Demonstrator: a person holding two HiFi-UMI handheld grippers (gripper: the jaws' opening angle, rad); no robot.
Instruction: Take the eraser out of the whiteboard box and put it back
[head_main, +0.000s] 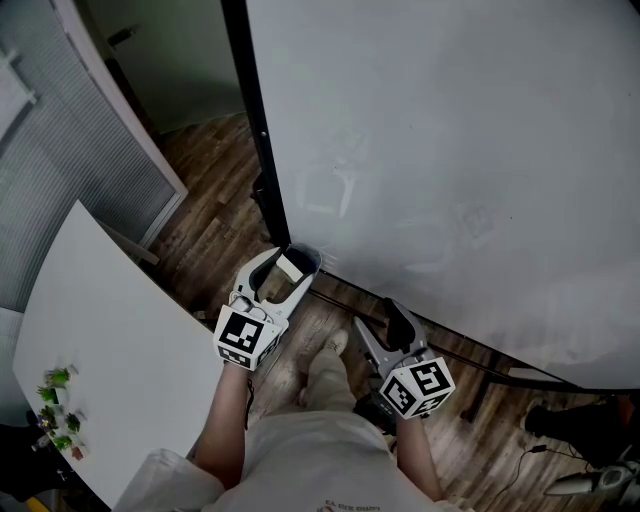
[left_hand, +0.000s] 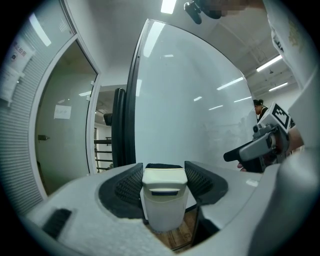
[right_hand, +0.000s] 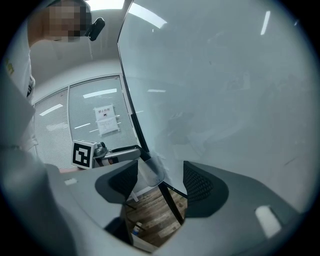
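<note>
The white eraser, with a dark blue stripe on its face, stands upright between the ribbed pads of my left gripper, which is shut on it. In the head view the left gripper holds the eraser at the whiteboard's lower left corner, right by the small box. In the right gripper view the box looks like a clear holder on the board's frame. My right gripper is open and holds nothing. It hangs lower right of the left one, close to the board.
The large whiteboard on a black frame fills the right side. A white table with small green items lies at the left. The floor below is wood, and the person's legs are between the grippers. A glass partition with blinds stands far left.
</note>
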